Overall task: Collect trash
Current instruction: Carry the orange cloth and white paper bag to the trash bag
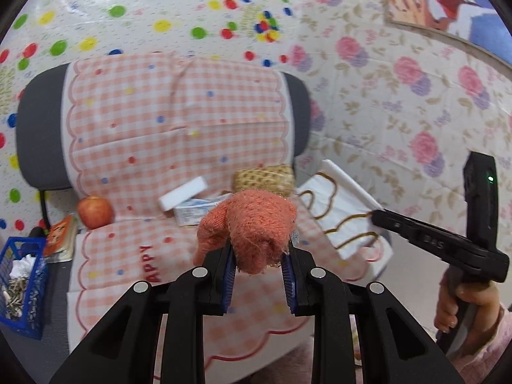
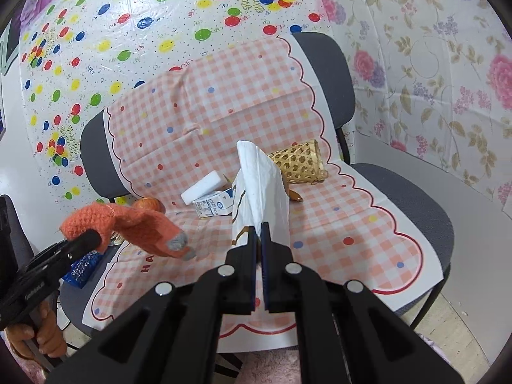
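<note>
The left hand-held gripper (image 1: 259,268) is clamped on an orange glove (image 1: 252,227); the right hand-held gripper (image 2: 259,246) pinches a white bag (image 2: 260,188). A milk carton (image 2: 212,204) and a foam block (image 2: 200,192) are left near the chair seat's back edge.

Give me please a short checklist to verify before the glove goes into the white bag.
1. Left tool closed on the orange glove: ok.
2. Right tool shut on the white bag edge: ok.
3. Bag mouth open wide enough: cannot tell; in the right wrist view it looks pinched flat.
4. Glove lifted clear of the checked cloth: ok.
5. Glove above the bag mouth: not ok, it hangs to the side.
6. Milk carton and foam block still on the chair: ok, left for later.
</note>
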The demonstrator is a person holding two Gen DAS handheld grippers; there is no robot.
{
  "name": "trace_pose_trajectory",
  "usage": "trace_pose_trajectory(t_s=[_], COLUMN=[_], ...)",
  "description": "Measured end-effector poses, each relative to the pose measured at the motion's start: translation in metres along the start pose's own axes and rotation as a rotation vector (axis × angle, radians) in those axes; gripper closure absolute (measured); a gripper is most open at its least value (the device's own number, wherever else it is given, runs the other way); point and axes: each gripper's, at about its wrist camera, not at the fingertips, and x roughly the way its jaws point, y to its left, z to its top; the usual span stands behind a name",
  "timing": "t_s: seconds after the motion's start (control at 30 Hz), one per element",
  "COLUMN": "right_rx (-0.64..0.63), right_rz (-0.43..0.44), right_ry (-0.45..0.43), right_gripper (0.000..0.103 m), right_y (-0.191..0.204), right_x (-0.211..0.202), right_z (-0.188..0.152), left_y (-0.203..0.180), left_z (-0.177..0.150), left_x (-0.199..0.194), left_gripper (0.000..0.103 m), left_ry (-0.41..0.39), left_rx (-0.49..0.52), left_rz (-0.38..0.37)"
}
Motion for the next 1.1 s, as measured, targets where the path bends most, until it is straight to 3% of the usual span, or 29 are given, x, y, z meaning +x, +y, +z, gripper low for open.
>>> trace_pose_trajectory(t_s=[0.3,0.67,0.9,1.1], right_rx=[-0.006,0.072,0.121,0.179], right_rz=[-0.156,-0.341,-0.431,-0.463], right_ry=[-0.022,0.001,0.053,0.121], right_gripper=[0.100,0.100,0.100,0.100], right_y=[-0.026,-0.065,-0.085,-0.104], right_x=[-0.058,-0.124,-0.145,-0.145], right_z=[-0.015,-0.062,-0.100,-0.131], left_y=[-0.056,-0.133,-0.166,-0.184], left_z=[-0.015,-0.045,-0.073,-0.098], left_x=[0.011,0.021,0.034,0.052], left_gripper=[0.076,0.076,0.076,0.075], left_ry=[0.030,0.111,0.167,0.245], left_rx=[0.073,0.178,0.224,0.253], left_rz=[-0.184,-0.377,-0.424,-0.421])
